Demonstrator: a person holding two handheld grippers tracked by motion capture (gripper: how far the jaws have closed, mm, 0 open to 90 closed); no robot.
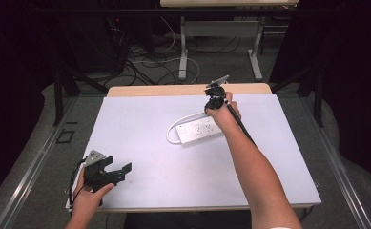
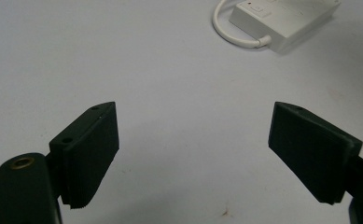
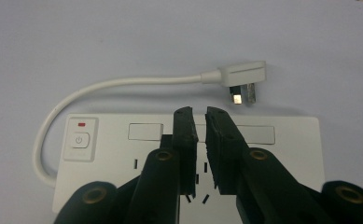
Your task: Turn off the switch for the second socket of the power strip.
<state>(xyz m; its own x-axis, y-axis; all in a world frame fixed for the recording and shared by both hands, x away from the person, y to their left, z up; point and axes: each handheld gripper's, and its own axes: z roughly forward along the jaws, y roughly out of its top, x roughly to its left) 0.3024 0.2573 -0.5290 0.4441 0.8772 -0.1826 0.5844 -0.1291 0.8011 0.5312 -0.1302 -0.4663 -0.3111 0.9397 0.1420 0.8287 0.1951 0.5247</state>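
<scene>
Overhead, right tongs (image 3: 201, 114) nearly closed, empty, over power strip (image 3: 282, 158), hiding sockets; left tongs (image 2: 193, 140) wide.

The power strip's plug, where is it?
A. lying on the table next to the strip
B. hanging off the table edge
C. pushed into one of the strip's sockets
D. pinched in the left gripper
A: in the right gripper view the plug lies flat on the white table just beyond the power strip, its prongs bare, at the end of its curved white cord.
</scene>
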